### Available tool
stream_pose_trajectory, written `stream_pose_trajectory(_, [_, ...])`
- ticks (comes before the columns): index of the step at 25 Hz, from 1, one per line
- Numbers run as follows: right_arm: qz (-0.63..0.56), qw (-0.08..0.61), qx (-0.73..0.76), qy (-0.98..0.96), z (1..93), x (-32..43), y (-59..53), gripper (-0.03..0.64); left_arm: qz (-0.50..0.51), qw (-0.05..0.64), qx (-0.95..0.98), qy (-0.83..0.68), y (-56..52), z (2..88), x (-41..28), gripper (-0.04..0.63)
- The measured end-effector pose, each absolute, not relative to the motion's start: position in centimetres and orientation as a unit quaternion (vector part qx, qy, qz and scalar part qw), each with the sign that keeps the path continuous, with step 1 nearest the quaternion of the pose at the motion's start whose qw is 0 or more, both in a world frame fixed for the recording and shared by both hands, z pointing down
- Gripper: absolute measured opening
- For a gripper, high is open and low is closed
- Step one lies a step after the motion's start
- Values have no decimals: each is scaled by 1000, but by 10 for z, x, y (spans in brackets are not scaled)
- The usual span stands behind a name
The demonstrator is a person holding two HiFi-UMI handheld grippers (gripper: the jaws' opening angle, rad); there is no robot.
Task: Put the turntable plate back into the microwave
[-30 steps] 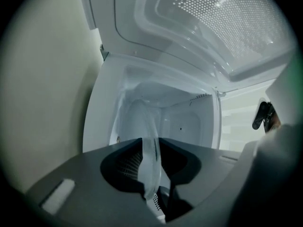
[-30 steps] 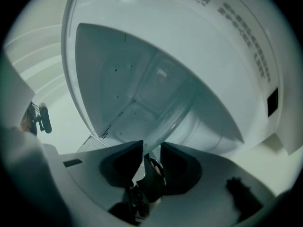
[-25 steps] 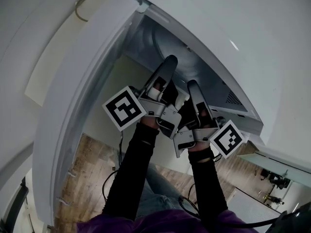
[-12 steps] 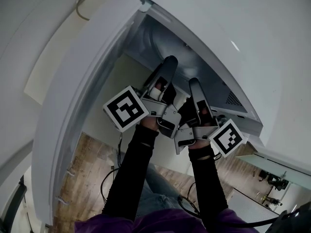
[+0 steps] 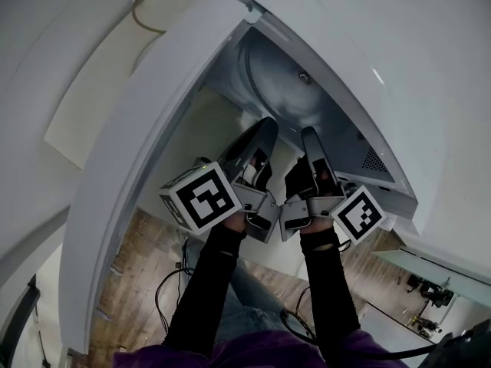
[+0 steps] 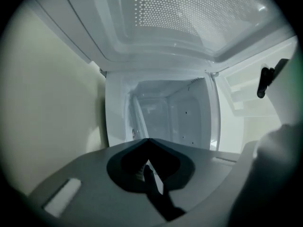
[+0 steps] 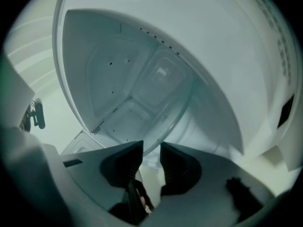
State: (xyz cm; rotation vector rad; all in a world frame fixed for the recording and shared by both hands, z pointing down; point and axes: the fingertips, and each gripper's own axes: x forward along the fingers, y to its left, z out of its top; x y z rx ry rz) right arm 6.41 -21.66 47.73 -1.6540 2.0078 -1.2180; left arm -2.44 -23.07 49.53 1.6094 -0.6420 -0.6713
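Wood-plank floor [image 5: 142, 251] below, black cables [image 5: 161, 297] across it, cream wall [image 6: 47, 103] alongside.

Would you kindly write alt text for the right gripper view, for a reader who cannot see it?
The right hand-held gripper grips the rim of a clear glass turntable plate, which stands tilted and fills most of the view. Through the glass shows the white inside of the open microwave.

clear turntable plate [image 7: 156, 79], tilted, at microwave [image 5: 360, 153] opening
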Motion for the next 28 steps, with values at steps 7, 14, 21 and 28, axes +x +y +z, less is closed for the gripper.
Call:
stream_pose_trajectory(7, [-436,114,-576,682,493,64,-213,117,-277,598,717,-225,-226,486,-12,-12])
stream_pose_trajectory(14, [-444,91,-580,677,495,65,-210,118,-253,603,722,-228,-226,489,1,-11])
stream_pose_trajectory(21, [-434,51,-576,691,494,59,-212,118,-259,600,717,-244,-232,492,1,2])
stream_pose_trajectory(28, [-423,24,-569,705,494,54,-208,118,-264,609,706,-245,-238,496,3,2])
